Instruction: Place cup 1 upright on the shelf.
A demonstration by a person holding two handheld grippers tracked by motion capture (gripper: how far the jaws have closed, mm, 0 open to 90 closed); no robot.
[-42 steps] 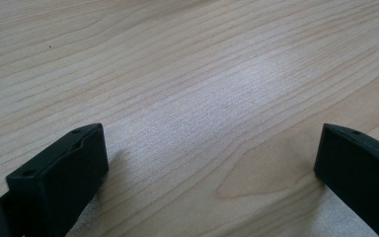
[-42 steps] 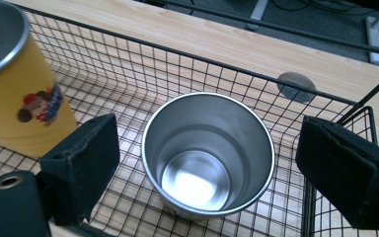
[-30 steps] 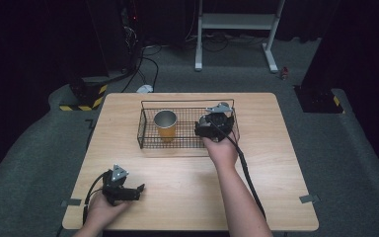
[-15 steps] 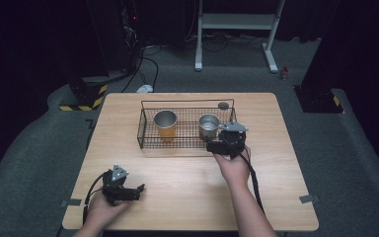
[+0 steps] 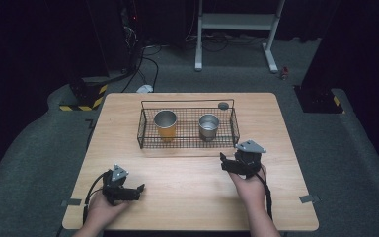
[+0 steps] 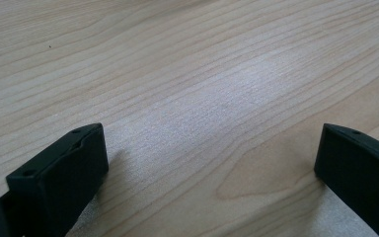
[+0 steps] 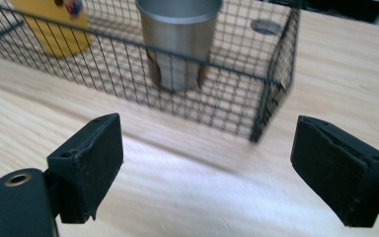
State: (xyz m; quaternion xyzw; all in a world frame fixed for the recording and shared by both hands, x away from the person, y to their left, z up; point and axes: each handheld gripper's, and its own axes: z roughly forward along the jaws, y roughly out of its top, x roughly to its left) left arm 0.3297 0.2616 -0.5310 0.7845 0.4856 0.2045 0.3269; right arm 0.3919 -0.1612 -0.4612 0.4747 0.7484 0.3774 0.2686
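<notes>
Altogether, two cups (image 5: 165, 123) (image 5: 208, 126) stand in one wire basket (image 5: 187, 143).

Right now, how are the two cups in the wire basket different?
The yellow cup has a yellow outside, while the silver cup is bare grey metal all over. The yellow cup stands at the left of the wire basket and looks a bit taller; the silver cup stands at the right. Both are upright, open-topped and empty.

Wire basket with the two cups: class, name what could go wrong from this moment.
1. The right gripper, jaws open, sits close to the wire basket; a forward nudge could shove it.
2. The silver cup stands near the basket's right wall and might tip if jolted.
3. The trailing cable could snag.
</notes>
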